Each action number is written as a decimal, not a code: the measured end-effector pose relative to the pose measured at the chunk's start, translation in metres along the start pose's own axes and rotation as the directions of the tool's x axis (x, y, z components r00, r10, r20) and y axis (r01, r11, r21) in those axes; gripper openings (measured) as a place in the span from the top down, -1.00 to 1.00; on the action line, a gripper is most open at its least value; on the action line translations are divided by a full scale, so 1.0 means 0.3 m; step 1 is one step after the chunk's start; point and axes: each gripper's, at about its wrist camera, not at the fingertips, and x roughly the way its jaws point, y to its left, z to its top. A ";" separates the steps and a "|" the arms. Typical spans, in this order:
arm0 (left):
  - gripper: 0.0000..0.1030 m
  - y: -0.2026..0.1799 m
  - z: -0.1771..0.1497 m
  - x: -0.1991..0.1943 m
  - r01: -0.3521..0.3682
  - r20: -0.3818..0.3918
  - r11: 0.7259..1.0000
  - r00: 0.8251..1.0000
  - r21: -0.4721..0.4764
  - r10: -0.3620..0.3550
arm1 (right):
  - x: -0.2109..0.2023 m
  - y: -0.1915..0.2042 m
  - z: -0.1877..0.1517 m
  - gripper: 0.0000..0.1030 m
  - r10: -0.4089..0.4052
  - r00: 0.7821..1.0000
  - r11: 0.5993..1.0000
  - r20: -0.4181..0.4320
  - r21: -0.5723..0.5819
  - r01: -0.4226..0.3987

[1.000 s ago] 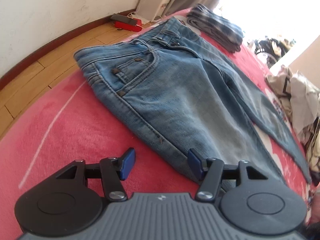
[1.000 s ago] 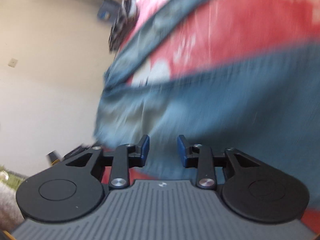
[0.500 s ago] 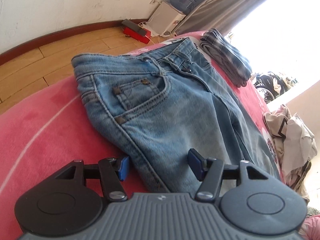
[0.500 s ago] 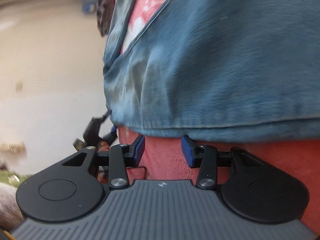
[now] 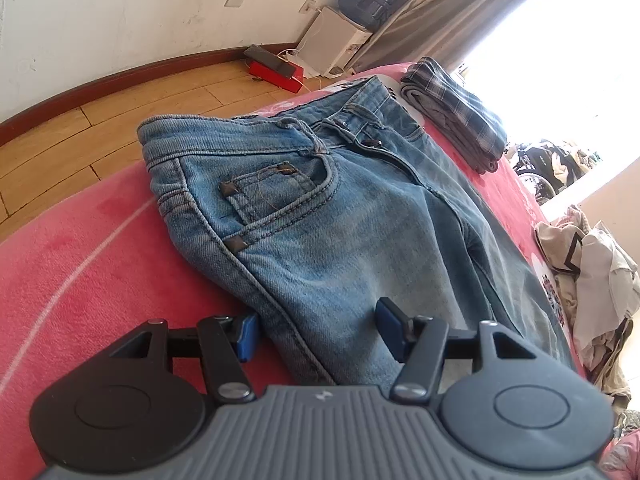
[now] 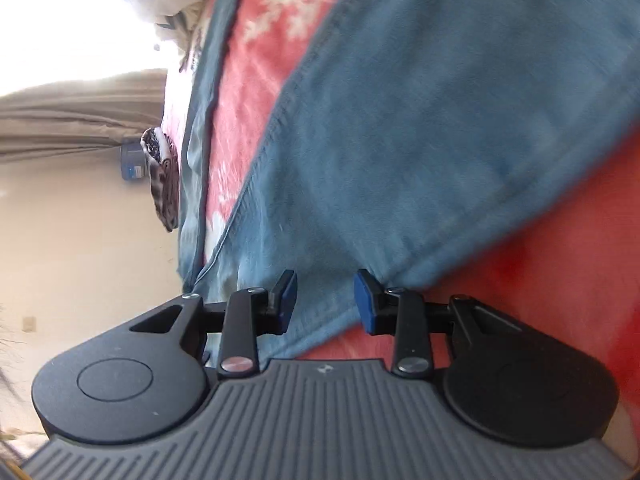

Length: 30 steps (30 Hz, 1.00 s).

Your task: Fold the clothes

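Blue jeans [image 5: 340,220] lie flat on a red bedspread [image 5: 80,260], waistband toward the far edge. My left gripper [image 5: 318,334] is open low over the thigh, and the outer side seam runs between its blue pads without being pinched. In the right wrist view a lower jeans leg [image 6: 440,120] fills the blurred frame. My right gripper [image 6: 326,304] sits at the leg's hem edge with its jaws closing. Denim lies between the pads, which stand apart from it.
A folded plaid garment [image 5: 452,112] lies beyond the waistband. A loose pile of light clothes [image 5: 592,272] sits at the bed's right side. Past the bed's left edge are a wooden floor [image 5: 80,148], a red box [image 5: 276,74] and a white appliance [image 5: 332,44].
The left gripper slid forward until the jeans' side seam lay between its fingers. The right gripper rolled and swept along the leg to its hem edge.
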 end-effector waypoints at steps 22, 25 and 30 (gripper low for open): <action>0.51 0.030 -0.016 -0.040 -0.035 0.058 0.996 0.998 -0.080 0.039 | -0.062 -0.066 -0.025 0.74 0.005 0.943 0.999 0.331 0.037 -0.018; 0.67 0.017 -0.010 -0.051 -0.034 0.081 0.997 0.996 -0.073 0.040 | -0.088 -0.025 -0.005 0.82 0.002 0.934 0.999 0.357 -0.049 0.016; 0.73 -0.025 -0.001 -0.076 -0.045 0.124 0.998 0.991 -0.033 0.049 | -0.090 0.051 0.033 0.88 -0.016 0.924 0.979 0.381 -0.184 0.093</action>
